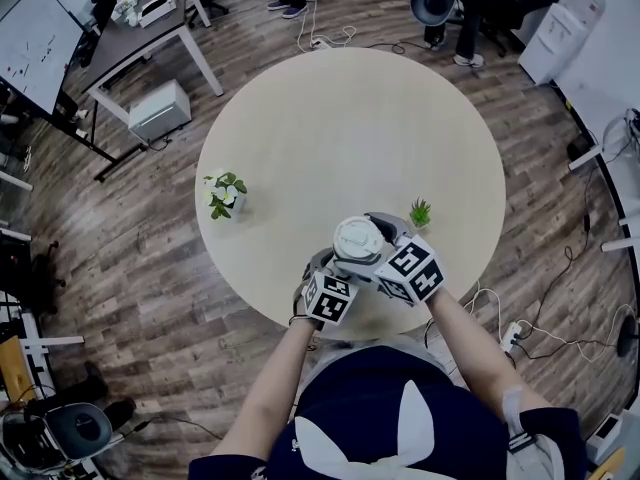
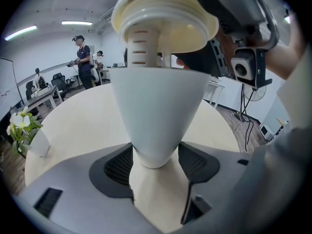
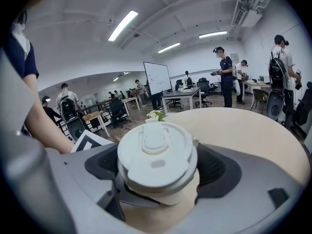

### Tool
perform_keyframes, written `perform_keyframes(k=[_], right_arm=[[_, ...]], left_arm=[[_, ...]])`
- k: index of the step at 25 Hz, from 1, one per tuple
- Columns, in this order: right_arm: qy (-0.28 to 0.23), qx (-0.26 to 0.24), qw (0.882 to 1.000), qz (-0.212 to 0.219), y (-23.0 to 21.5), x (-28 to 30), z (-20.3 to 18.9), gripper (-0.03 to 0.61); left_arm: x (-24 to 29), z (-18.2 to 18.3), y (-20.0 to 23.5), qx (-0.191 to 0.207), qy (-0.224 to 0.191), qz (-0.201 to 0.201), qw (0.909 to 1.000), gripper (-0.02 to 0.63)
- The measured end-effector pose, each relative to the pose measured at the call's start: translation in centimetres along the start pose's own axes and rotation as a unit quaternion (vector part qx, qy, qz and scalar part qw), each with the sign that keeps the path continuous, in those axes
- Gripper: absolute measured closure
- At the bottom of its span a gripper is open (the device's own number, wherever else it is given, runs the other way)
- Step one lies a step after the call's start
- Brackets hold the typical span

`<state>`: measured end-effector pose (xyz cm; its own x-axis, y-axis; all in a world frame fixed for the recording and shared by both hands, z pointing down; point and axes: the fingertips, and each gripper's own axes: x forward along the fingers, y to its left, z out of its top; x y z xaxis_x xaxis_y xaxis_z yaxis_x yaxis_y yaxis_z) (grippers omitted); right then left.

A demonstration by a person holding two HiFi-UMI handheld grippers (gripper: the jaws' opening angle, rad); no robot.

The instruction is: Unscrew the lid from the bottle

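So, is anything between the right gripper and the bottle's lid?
Nothing visible. The right gripper has its jaws clamped directly on the white round plastic lid, while the left gripper grips the white tapered bottle lower down.

light: bright, long white ceiling strip lights (image 3: 123, 25) upper left
edges: fisheye bend, dark corners
focus: white plastic bottle (image 2: 156, 116) kinda soft
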<state>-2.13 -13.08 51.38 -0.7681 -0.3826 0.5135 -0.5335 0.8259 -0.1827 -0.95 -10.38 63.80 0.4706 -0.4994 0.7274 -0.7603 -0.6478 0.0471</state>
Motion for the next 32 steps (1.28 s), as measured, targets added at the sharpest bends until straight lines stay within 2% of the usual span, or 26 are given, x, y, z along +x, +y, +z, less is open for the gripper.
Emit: perform_keyframes(k=[10, 24, 32], right_arm=[[-0.029, 0.09, 0.995, -0.009, -1.0, -1.1, 1.0, 0.107], [-0.059, 0.139, 0.988, -0.02, -1.8, -3.1, 1.8, 0.107], [-0.093, 0.179, 0.979, -0.02, -2.0, -4.5, 2.6, 0.107]], left_arm=[[0.1, -0.2, 0.1, 0.001, 0.001, 0.002, 1.0, 0.313], [0.1, -0.2, 0.0, -0.005, 0.018, 0.004, 0.9998, 0.313], [-1.1, -0.3, -0.1, -0.022, 0.006, 0.02, 0.9995, 0.353]])
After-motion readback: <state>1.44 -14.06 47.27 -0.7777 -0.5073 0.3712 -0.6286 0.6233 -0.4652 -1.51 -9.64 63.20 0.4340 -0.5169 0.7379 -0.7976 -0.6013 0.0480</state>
